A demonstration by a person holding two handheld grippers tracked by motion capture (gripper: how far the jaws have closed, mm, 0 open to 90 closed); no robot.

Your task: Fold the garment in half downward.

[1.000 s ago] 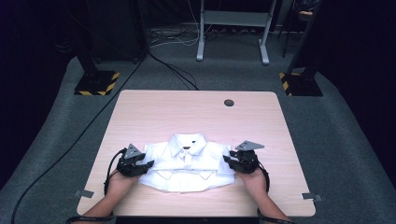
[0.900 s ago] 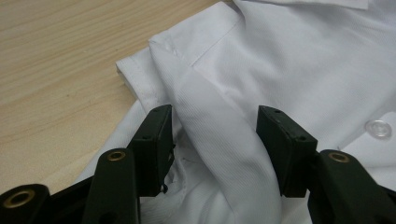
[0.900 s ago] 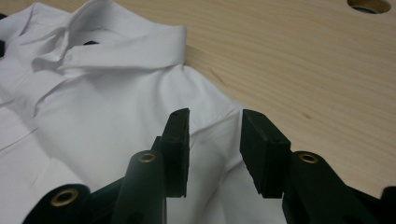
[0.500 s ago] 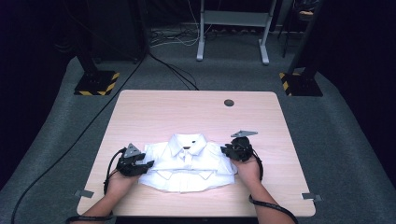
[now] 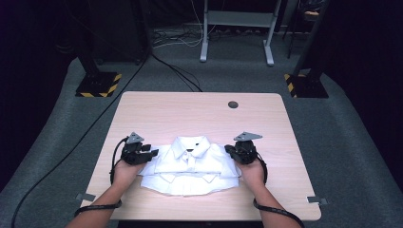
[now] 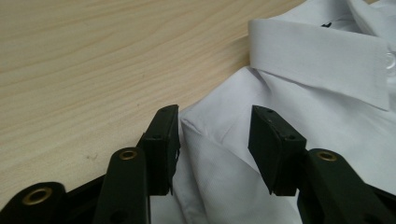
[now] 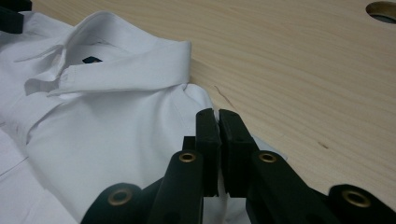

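Shirt: I see the folded white shirt (image 5: 192, 166) lying on the bench (image 5: 157, 109), in the lower middle of the high view, collar (image 5: 190, 144) toward the top of the frame.
Left hand-held gripper: my left hand-held gripper (image 6: 215, 135) sits at the shirt's left shoulder, lower left of centre in the high view; its jaws have just been closing, yet a gap remains, with a fold of cloth between them and not pinched.
Right hand-held gripper: my right hand-held gripper (image 7: 218, 140) is at the shirt's right shoulder; its jaws have just closed together, pinching the shirt's edge.
Bench hole: a round hole (image 5: 233, 104) lies above the shirt.
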